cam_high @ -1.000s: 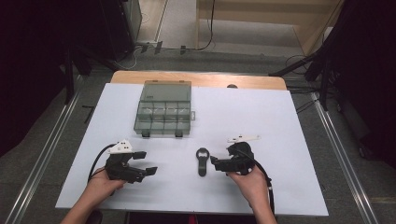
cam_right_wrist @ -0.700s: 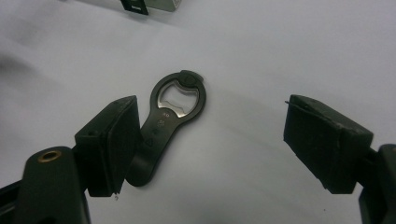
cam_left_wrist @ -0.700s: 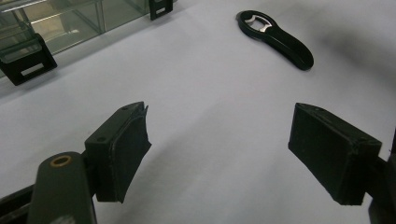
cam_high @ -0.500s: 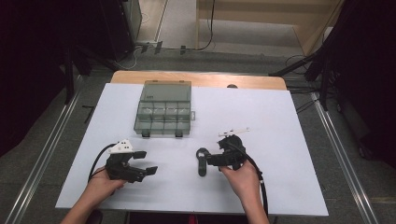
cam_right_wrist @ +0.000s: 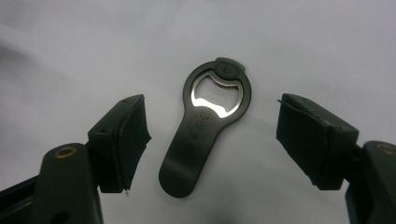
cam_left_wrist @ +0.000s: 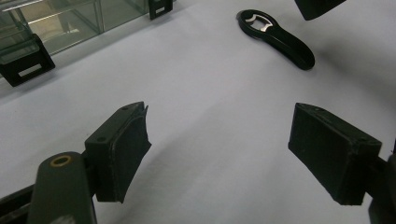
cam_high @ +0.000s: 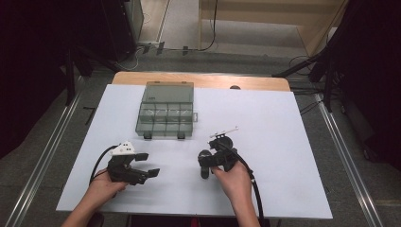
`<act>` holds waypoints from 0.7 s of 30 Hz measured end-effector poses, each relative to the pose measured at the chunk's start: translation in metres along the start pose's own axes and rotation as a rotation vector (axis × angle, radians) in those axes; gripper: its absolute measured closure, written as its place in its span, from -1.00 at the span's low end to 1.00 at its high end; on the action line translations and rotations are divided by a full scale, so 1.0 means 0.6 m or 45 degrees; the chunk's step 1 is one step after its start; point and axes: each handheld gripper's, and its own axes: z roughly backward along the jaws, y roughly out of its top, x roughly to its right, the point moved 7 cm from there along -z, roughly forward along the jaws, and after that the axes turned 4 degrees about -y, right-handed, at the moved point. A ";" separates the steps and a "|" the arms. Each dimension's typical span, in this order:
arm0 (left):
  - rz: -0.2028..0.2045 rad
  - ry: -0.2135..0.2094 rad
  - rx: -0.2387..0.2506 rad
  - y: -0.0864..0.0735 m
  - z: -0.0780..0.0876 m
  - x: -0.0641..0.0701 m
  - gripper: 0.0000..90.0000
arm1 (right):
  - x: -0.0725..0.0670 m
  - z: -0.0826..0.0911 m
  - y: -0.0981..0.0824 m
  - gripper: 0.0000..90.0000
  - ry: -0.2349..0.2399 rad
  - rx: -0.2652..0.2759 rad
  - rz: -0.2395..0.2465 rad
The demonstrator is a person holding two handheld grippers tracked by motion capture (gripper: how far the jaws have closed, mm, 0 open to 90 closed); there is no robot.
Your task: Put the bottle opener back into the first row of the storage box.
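The bottle opener [cam_right_wrist: 205, 130] looks stiff, light, slick; right gripper [cam_right_wrist: 212, 140] fingers, wide but closing, should pinch its narrow handle.

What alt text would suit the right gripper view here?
A black bottle opener with a metal-lined mouth lies flat on the white table, between the open black jaws of the right gripper, which touch nothing.
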 end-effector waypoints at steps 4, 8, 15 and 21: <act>-0.003 0.003 -0.005 -0.001 0.000 0.000 -0.57 | -0.005 -0.002 0.005 -0.37 -0.011 -0.028 -0.007; -0.011 0.008 -0.012 -0.002 0.000 0.000 -0.57 | -0.010 -0.002 0.006 -0.32 -0.037 -0.062 0.015; -0.013 0.008 -0.014 -0.002 0.000 0.000 -0.57 | -0.021 -0.019 0.002 -0.14 0.012 -0.181 -0.001; -0.022 0.006 -0.022 -0.003 -0.002 0.003 -0.57 | -0.021 -0.025 0.000 0.01 -0.064 -0.273 -0.045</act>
